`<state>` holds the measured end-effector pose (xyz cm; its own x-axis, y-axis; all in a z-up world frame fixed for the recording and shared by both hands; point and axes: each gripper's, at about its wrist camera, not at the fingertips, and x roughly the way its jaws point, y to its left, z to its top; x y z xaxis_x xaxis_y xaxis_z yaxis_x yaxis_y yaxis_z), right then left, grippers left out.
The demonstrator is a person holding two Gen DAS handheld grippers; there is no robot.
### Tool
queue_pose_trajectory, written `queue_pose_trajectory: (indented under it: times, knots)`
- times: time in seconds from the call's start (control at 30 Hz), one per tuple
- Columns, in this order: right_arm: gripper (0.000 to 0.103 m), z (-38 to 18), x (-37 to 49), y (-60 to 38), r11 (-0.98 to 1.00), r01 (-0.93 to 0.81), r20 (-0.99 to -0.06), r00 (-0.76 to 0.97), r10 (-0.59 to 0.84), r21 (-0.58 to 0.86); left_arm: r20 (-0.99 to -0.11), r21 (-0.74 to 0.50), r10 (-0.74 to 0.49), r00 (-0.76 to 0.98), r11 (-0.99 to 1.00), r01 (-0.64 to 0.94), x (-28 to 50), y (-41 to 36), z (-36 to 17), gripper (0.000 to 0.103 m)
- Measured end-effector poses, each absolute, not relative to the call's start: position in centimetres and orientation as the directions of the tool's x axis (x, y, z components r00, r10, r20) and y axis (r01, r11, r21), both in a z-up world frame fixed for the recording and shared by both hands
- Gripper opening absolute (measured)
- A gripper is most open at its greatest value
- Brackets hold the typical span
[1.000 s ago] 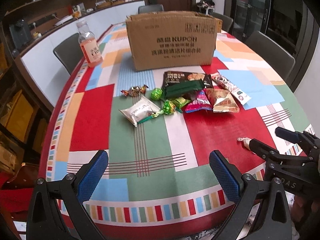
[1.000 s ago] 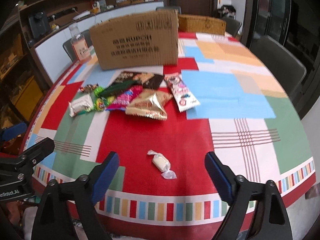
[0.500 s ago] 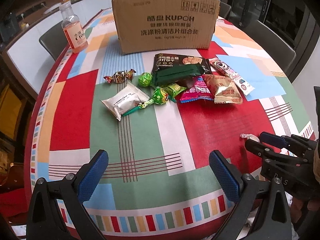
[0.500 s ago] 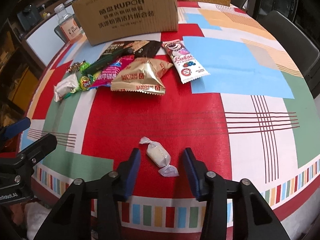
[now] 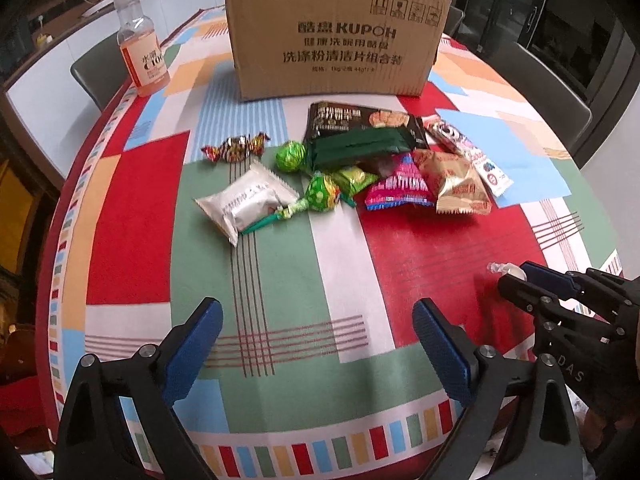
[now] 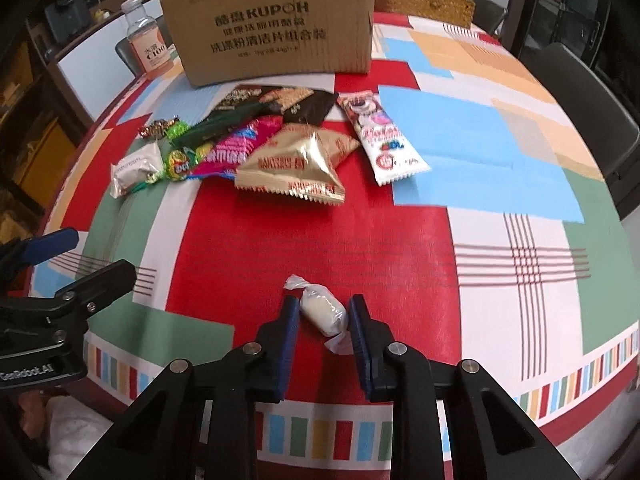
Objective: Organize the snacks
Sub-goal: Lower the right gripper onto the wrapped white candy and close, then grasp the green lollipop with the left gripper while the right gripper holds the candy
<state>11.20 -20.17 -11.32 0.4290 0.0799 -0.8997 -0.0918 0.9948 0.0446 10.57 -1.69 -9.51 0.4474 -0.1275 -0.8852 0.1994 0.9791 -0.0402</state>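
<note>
Your two grippers work over a round table (image 5: pixel 132 216) under a patchwork cloth; its near rim, banded with small coloured rectangles, curves just under both sets of fingers, so you are working at the table's edge.

Farthest ahead of your grippers stands the cardboard box (image 5: pixel 336 40), upright, its printed face toward you. To its left, close to the left rim, stands an orange drink bottle (image 5: pixel 141 46). A woven basket (image 6: pixel 424 0) sits behind the box on the right.

Between the box and your grippers lies the snack cluster: a dark biscuit pack (image 5: pixel 360 120) nearest the box with a dark green packet (image 5: pixel 356 146) overlapping it, then a gold bag (image 6: pixel 296 164), a pink packet (image 5: pixel 400 188), a long white bar (image 6: pixel 384 140) on the right flank, a silver-white pouch (image 5: pixel 244 204) on the left flank, green lollipops (image 5: pixel 320 196) and a twist-wrapped candy (image 5: pixel 236 148).

The cloth between that cluster and your fingers is bare.

Your right gripper (image 6: pixel 325 320) is clamped on a small white wrapped candy (image 6: pixel 322 312), both pads against its sides, near the rim, well apart from the cluster.

Your left gripper (image 5: pixel 318 344) stands wide, jaws closing slightly, with only cloth between them, beside the right gripper.
</note>
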Motion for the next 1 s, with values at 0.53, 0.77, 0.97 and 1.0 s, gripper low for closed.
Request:
queue_pose_trajectory:
  times: [0.53, 0.77, 0.97, 1.0]
  knots:
    - [0.027, -10.5, 13.8, -18.0, 0.98, -0.175, -0.883, 0.439, 0.165, 0.096, -0.795, 0.117, -0.139, 0.59, 0.92, 0.375, 13.2, -2.7, -9.5, 0.071]
    - [0.027, -11.2, 14.8, -17.6, 0.974, -0.19, -0.888, 0.418, 0.191, 0.121, -0.798, 0.151, -0.153, 0.582, 0.885, 0.44, 14.4, -3.7, -10.5, 0.055]
    - [0.027, -11.8, 15.6, -17.6, 0.972, -0.191, -0.895, 0.397, 0.203, 0.135, -0.794, 0.186, -0.148, 0.59, 0.865, 0.466, 15.3, -4.4, -11.1, 0.046]
    - [0.027, -11.9, 15.7, -17.5, 0.972, -0.192, -0.896, 0.394, 0.205, 0.137, -0.795, 0.185, -0.151, 0.587, 0.861, 0.473, 15.5, -4.5, -11.2, 0.045]
